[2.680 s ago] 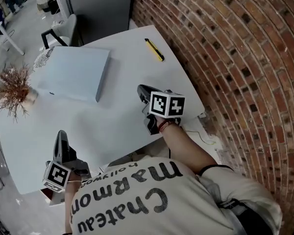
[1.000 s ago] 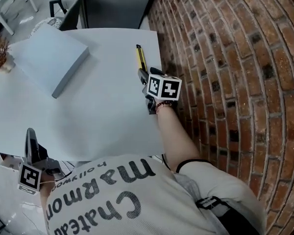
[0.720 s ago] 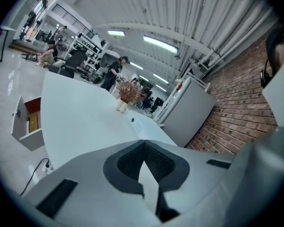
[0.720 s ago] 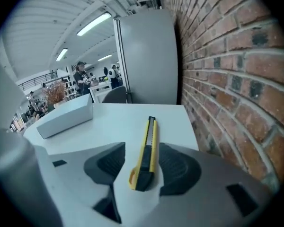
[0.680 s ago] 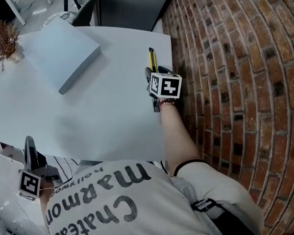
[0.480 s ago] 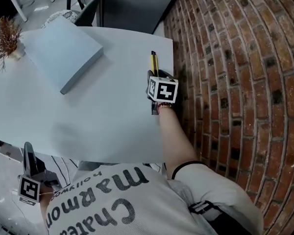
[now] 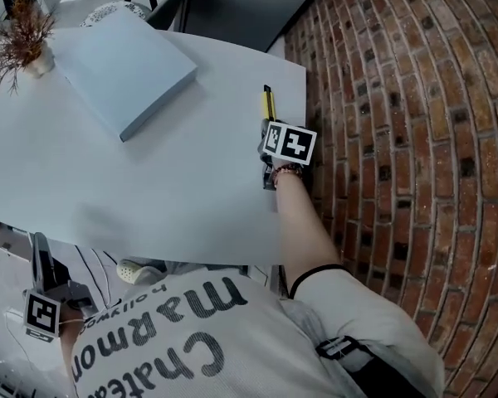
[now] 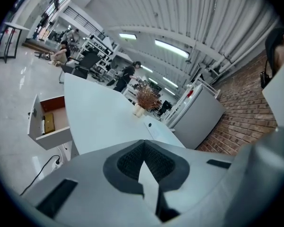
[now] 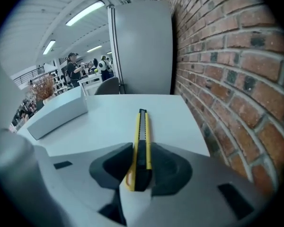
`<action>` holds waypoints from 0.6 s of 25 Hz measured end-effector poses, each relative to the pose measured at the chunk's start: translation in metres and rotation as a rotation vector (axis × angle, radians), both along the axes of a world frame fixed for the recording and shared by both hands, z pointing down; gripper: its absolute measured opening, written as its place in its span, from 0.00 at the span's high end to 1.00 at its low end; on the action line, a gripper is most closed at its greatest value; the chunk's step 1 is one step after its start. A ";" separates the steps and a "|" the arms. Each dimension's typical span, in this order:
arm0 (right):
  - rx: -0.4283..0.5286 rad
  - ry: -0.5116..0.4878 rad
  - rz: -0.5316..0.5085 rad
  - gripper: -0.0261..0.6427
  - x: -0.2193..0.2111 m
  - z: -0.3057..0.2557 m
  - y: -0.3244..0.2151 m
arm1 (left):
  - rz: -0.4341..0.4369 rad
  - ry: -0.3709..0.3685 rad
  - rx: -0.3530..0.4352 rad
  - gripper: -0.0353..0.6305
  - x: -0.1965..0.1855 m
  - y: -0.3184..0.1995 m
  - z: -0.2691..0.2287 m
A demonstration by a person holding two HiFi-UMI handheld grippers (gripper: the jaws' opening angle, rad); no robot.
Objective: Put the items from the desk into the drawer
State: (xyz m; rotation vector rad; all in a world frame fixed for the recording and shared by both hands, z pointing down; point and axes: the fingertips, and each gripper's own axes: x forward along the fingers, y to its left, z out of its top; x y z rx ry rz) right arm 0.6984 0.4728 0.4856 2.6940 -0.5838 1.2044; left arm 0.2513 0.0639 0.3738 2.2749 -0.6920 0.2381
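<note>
Right gripper (image 7: 266,129) grabbing the yellow utility knife (image 9: 141,141)

We've got the knife lying flat at the far right corner of the desk (image 7: 149,189), right by the brick wall (image 7: 398,98). The jaws have just been closing and now pinch its near end from both sides. Our left gripper (image 8: 143,145) hangs off the desk's near-left edge, pads pressed together on nothing, looking toward the open drawer (image 8: 49,122).
</note>
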 end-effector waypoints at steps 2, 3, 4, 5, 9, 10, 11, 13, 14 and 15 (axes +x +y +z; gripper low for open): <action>0.014 -0.019 0.018 0.78 -0.018 -0.002 -0.009 | 0.003 0.029 -0.036 0.94 -0.010 -0.008 0.004; 0.016 -0.026 0.021 0.78 -0.029 -0.003 -0.014 | 0.008 0.040 -0.044 0.95 -0.015 -0.013 0.005; 0.016 -0.031 0.020 0.78 -0.041 -0.004 -0.022 | 0.014 0.047 -0.046 0.94 -0.022 -0.019 0.005; 0.017 -0.034 0.014 0.78 -0.054 -0.005 -0.030 | 0.019 0.052 -0.046 0.95 -0.028 -0.026 0.004; 0.028 -0.040 -0.043 0.78 -0.113 -0.013 -0.077 | 0.024 0.072 -0.051 0.95 -0.060 -0.057 0.002; 0.033 -0.042 -0.066 0.78 -0.130 -0.016 -0.093 | 0.021 0.075 -0.050 0.94 -0.070 -0.066 0.001; 0.038 -0.045 -0.092 0.78 -0.146 -0.017 -0.109 | 0.018 0.076 -0.047 0.95 -0.080 -0.074 0.001; 0.047 -0.046 -0.148 0.78 -0.178 -0.020 -0.143 | 0.012 0.080 -0.042 0.95 -0.099 -0.091 0.000; 0.047 -0.044 -0.175 0.78 -0.194 -0.020 -0.160 | 0.011 0.078 -0.037 0.94 -0.108 -0.099 0.000; 0.046 -0.044 -0.201 0.78 -0.209 -0.021 -0.176 | 0.011 0.072 -0.026 0.95 -0.117 -0.107 0.000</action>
